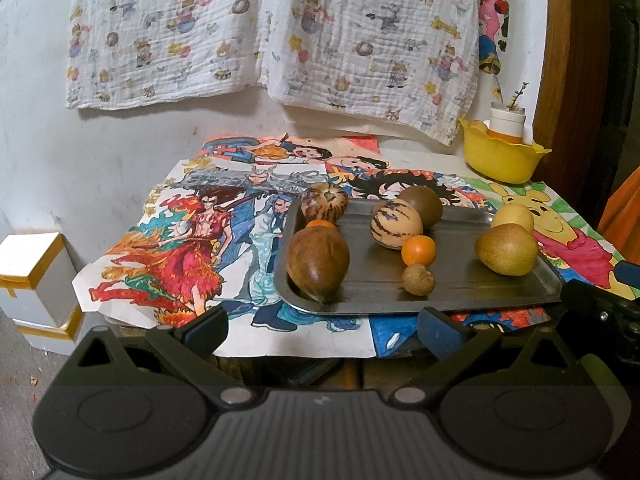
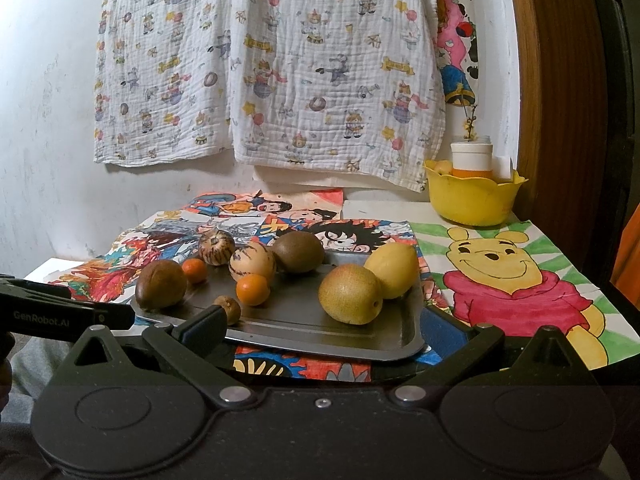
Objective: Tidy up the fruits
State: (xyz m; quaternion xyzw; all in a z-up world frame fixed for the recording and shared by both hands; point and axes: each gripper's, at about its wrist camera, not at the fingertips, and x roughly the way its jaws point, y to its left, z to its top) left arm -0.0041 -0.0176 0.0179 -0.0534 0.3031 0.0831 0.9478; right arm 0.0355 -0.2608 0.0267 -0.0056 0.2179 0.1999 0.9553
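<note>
Metal tray [image 1: 500, 292] on table, fruit loose on it. Left gripper [image 1: 322, 330] and right gripper [image 2: 322, 330] both wide, empty, short of tray. Pear [image 2: 350, 294] likely heavy, firm: grip at widest part. Tangerine [image 2: 252, 289] soft, rolls: squeeze lightly. Small brown fruit [image 1: 418, 279] probably light, brittle.

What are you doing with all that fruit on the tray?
Someone is about to sort fruit, holding a gripper in each hand. The left gripper and the right gripper are both open, empty, and hanging in front of the metal tray. Nothing has been picked up yet. On the tray sit brown fruits, striped ones, two small oranges and two yellow-green pears. A yellow bowl waits at the back of the table, already holding a white jar and a fruit or two.
</note>
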